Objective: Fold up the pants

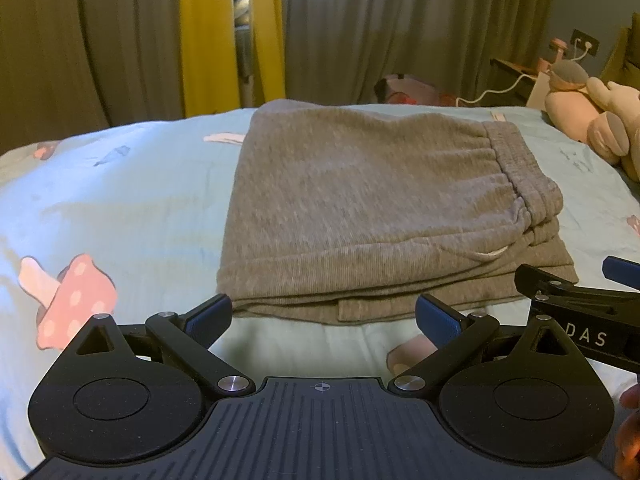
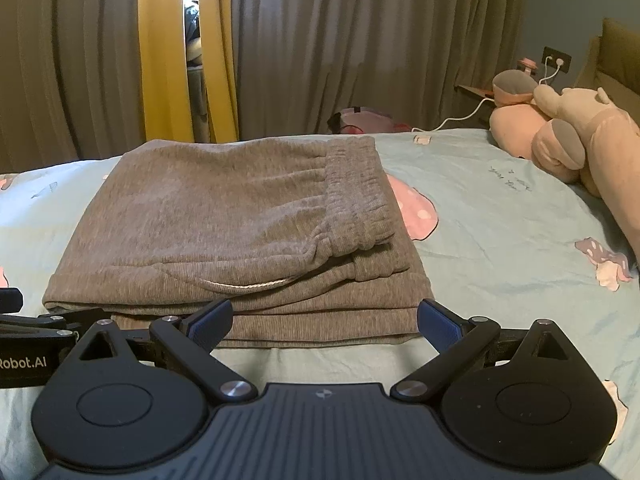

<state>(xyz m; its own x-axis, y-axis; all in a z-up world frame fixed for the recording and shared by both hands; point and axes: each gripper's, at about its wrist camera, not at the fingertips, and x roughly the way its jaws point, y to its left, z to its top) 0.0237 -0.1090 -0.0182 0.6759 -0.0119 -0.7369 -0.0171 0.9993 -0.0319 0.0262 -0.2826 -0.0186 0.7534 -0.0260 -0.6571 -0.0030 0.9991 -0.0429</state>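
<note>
Lying folded, grey pants [image 1: 360,200] soft, limp, light; pinch stacked near edge, 12 o'clock; left gripper [image 1: 324,316], right gripper [image 2: 324,320] fingers spread, empty

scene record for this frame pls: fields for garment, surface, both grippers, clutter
garment: grey pants, folded into a layered stack, waistband on top at its right side, white drawstring showing at the front
surface: light blue bedsheet with mushroom print
left gripper: open, empty, at the stack's near edge, not gripping
right gripper: open, empty, at the near edge, beside the left one
clutter: plush toys at the far right of the bed
background: grey and yellow curtains
</note>
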